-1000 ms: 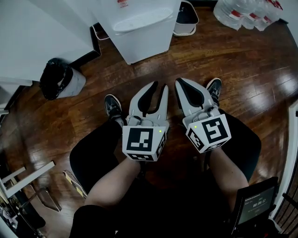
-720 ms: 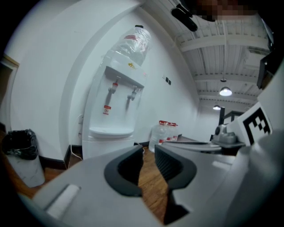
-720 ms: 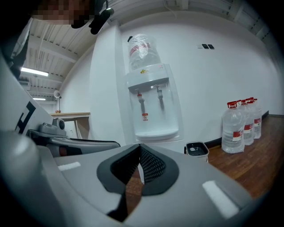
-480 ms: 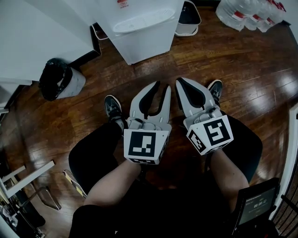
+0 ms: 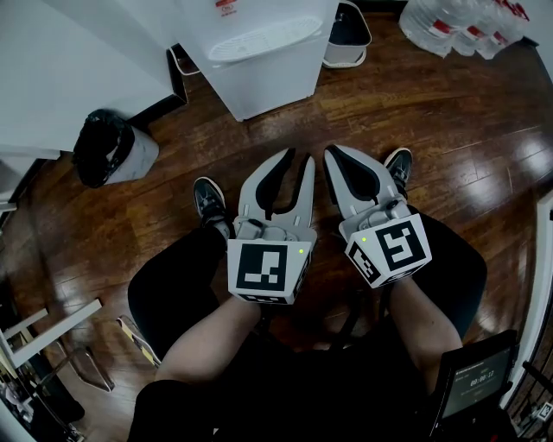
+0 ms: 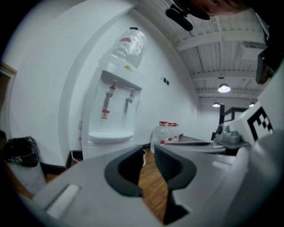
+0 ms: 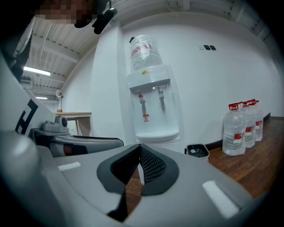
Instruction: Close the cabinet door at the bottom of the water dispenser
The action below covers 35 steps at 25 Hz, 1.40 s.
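Left tool [image 5: 296,158] and right tool [image 5: 333,150] pressed together, empty; upturned bottle [image 6: 129,44] atop water dispenser [image 5: 259,52].

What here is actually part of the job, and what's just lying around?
For the job: water dispenser, left gripper, right gripper.
Lying about: black-bagged bin, small bin, spare water bottles.
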Each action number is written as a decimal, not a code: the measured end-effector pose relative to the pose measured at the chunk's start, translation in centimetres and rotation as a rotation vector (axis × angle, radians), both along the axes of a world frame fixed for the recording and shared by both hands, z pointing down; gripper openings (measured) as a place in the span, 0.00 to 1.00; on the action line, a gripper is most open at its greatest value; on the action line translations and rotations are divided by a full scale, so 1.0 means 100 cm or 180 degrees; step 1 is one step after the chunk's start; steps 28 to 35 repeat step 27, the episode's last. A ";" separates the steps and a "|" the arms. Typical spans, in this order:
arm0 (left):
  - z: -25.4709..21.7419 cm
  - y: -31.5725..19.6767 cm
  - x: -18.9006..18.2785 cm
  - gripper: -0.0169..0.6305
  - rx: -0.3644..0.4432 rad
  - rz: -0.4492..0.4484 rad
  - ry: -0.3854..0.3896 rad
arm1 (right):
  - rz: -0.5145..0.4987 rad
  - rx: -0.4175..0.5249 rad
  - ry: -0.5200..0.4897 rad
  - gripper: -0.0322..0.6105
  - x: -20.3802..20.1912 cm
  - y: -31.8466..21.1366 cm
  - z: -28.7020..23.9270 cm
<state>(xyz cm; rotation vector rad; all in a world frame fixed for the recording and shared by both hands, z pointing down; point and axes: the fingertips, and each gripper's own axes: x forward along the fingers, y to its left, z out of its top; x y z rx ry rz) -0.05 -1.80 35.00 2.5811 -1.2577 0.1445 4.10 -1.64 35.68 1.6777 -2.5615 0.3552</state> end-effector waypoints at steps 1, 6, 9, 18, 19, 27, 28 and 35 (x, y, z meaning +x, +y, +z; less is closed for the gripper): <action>0.000 -0.001 -0.001 0.18 0.0017 -0.0002 -0.0008 | -0.0001 0.0000 0.0005 0.06 0.000 0.000 0.000; 0.002 -0.002 -0.001 0.18 0.0062 -0.0015 0.0004 | -0.0008 -0.0005 0.0013 0.06 -0.001 0.000 0.000; 0.002 0.000 0.000 0.18 -0.0018 0.0017 -0.0029 | -0.0007 -0.0006 0.0004 0.06 -0.002 0.000 0.001; 0.007 -0.002 0.000 0.18 0.0088 -0.0013 -0.0042 | -0.0012 -0.0004 0.0004 0.06 -0.002 0.000 0.001; 0.007 -0.001 0.001 0.18 0.0075 -0.0003 -0.0045 | -0.0012 -0.0005 0.0004 0.06 -0.002 0.000 0.001; 0.009 -0.002 0.002 0.18 0.0092 -0.0006 -0.0044 | -0.0008 0.0000 0.0001 0.06 -0.001 0.000 0.001; 0.009 -0.002 0.002 0.18 0.0092 -0.0006 -0.0044 | -0.0008 0.0000 0.0001 0.06 -0.001 0.000 0.001; 0.009 -0.002 0.002 0.18 0.0092 -0.0006 -0.0044 | -0.0008 0.0000 0.0001 0.06 -0.001 0.000 0.001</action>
